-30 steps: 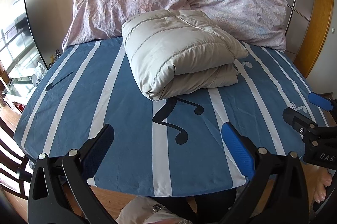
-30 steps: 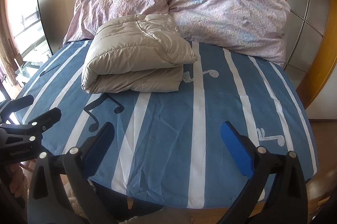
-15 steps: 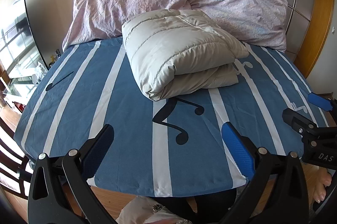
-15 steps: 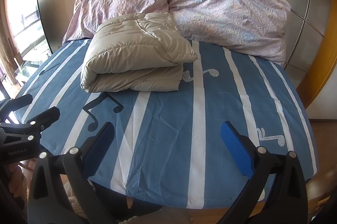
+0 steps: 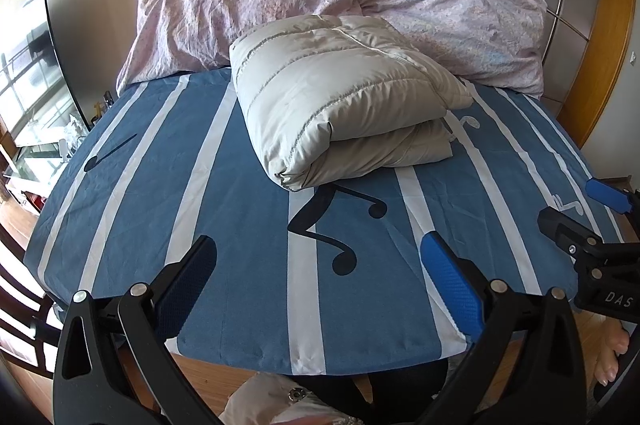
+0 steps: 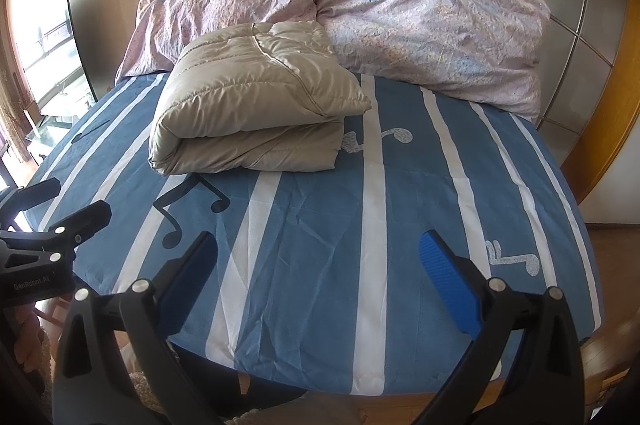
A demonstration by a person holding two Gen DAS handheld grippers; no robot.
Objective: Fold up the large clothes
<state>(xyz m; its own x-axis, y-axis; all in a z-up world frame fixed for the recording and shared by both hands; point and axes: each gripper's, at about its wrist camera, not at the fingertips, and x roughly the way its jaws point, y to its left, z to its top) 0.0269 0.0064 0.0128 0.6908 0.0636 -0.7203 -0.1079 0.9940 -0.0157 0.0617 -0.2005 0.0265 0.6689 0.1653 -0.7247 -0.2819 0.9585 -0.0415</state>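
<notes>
A beige quilted puffer jacket (image 5: 340,105) (image 6: 252,109) lies folded in a thick bundle on the blue striped bed sheet (image 5: 200,193) (image 6: 320,225), toward the head of the bed. My left gripper (image 5: 320,285) is held open over the foot of the bed, well short of the jacket, with nothing between its fingers. My right gripper (image 6: 316,281) is likewise open and empty near the foot edge. The right gripper (image 5: 588,221) also shows at the right edge of the left wrist view, and the left gripper (image 6: 52,209) at the left edge of the right wrist view.
A crumpled pink floral duvet (image 5: 360,5) (image 6: 400,17) is heaped against the wall behind the jacket. A wooden door frame (image 6: 608,105) and glass panels stand to the right. A glass table (image 5: 36,145) sits left of the bed. A person's bare foot (image 5: 612,357) rests on the floor.
</notes>
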